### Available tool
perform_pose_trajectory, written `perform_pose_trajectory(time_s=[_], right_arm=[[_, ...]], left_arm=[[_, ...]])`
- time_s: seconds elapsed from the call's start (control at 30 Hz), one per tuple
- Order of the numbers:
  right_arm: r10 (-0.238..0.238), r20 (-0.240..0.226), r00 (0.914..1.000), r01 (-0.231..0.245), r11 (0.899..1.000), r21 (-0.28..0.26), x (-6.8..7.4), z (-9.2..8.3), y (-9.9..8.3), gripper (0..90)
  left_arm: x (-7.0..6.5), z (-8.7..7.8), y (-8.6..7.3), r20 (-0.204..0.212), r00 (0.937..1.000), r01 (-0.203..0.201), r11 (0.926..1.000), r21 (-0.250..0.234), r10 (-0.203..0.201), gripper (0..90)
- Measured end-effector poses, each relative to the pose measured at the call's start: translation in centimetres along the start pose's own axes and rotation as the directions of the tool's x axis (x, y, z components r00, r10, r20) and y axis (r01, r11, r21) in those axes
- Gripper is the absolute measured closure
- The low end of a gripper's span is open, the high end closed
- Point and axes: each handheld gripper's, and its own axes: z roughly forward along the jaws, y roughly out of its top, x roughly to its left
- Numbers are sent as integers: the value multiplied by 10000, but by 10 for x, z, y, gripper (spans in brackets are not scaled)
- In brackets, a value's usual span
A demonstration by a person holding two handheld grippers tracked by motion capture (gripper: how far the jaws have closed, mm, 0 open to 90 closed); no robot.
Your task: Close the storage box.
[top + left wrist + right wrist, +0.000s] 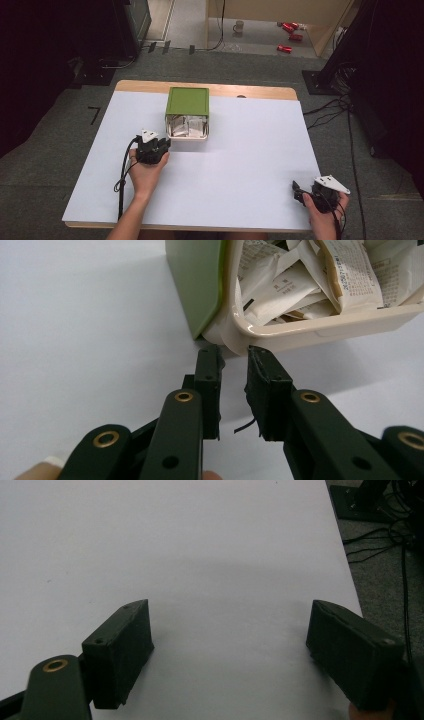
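at the table's near right corner the right gripper rests in a hand, its jaws spread wide over bare white surface with nothing between them. farther in, left of the middle, the left gripper sits with its jaws narrow, a slim gap between the pads and nothing in it, their tips just short of the cream rim of the green box. the box lies on its side toward the far edge, its opening facing the near edge, stuffed with white sachets.
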Motion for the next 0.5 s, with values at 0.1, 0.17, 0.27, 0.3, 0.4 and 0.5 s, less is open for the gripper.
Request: perform_pose_trajectory(time_s=[0.1, 0.17, 0.27, 0.3, 0.4, 0.5], right_arm=[[-2, -2, 10000, 2, 10000, 4, 0, 0, 0, 177], [3, -3, 10000, -3, 10000, 5, 0, 0, 0, 177], [3, -3, 10000, -3, 10000, 4, 0, 0, 0, 178], [1, -3, 10000, -1, 10000, 3, 0, 0, 0, 177], [-5, -5, 10000, 5, 10000, 0, 0, 0, 0, 177], [3, -5, 10000, -3, 10000, -6, 0, 0, 0, 178]], left_arm=[[2, 0, 2, -10, 10000, 71, 10000, -28, -71, 786], [3, 0, 4, -67, 10000, 42, 10000, -49, -43, 796], [3, 1, 6, -137, 9999, 31, 10000, 13, -30, 802], [4, 1, 6, -135, 9999, 60, 10000, 17, -60, 802], [3, -1, 4, 77, 9999, 128, 9999, -42, -128, 795], [-1, -3, -1, 252, 9997, 36, 10000, -34, -35, 780]])
